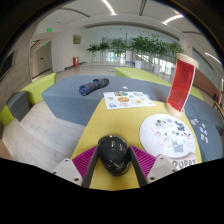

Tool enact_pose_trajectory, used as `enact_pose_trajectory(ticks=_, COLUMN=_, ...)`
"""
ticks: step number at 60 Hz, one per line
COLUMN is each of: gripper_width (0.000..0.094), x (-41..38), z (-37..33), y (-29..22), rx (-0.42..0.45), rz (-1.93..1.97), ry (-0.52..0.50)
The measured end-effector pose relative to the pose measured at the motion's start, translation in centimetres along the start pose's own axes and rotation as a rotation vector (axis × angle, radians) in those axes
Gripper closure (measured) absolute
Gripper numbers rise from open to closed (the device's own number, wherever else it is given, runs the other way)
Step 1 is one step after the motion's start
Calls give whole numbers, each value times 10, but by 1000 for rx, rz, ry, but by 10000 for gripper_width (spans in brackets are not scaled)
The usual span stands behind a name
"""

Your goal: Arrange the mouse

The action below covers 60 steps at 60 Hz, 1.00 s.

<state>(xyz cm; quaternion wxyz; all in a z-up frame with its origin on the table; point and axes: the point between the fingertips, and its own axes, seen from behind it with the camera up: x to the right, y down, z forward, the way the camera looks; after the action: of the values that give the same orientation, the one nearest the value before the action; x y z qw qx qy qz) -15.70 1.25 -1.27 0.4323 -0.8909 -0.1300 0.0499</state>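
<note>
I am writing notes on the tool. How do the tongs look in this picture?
The tongs have two pale grey fingers. Each finger carries a ribbed magenta pad on its inner face. No cables, markings or sleeve are visible.
</note>
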Motion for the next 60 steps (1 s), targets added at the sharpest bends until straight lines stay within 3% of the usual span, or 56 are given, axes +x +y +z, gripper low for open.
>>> enact_pose_trajectory(ticks=4, gripper_width=355, x=0, z=10, y=-5, rx=4, rz=46, ry=-23)
enact_pose_trajectory(ticks=11, gripper_width=392, x=1, z=11, y=-2, rx=17, rz=94, ry=-1)
enact_pose_trajectory(ticks=18, gripper_width=497, x=-5, z=8, y=-8, rx=-14, rz=77, ry=-13)
enact_pose_trajectory(ticks=22, gripper_width=515, x=-14, z=-5, y=-38, rx=54, rz=65, ry=-64)
enact_pose_trajectory(ticks=30, gripper_width=529, x=47, z=-51, y=-131, rx=234, rz=109, ry=61)
enact_pose_trajectory(ticks=35, gripper_width=531, x=107, z=-66, y=-161, rx=295, rz=154, ry=131)
enact_pose_trajectory(ticks=42, gripper_width=532, x=174, z=-39, y=-115, rx=201, rz=199, ry=237)
enact_pose_trajectory(ticks=50, gripper_width=532, x=185, z=2, y=-43, rx=26, rz=234, ry=227)
enact_pose_trajectory(ticks=58, gripper_width=532, x=192, z=18, y=-7, rx=-41, rz=239, ry=240)
enact_pose_trajectory(ticks=60, gripper_width=530, x=192, z=18, y=-9, rx=-22, rz=244, ry=238)
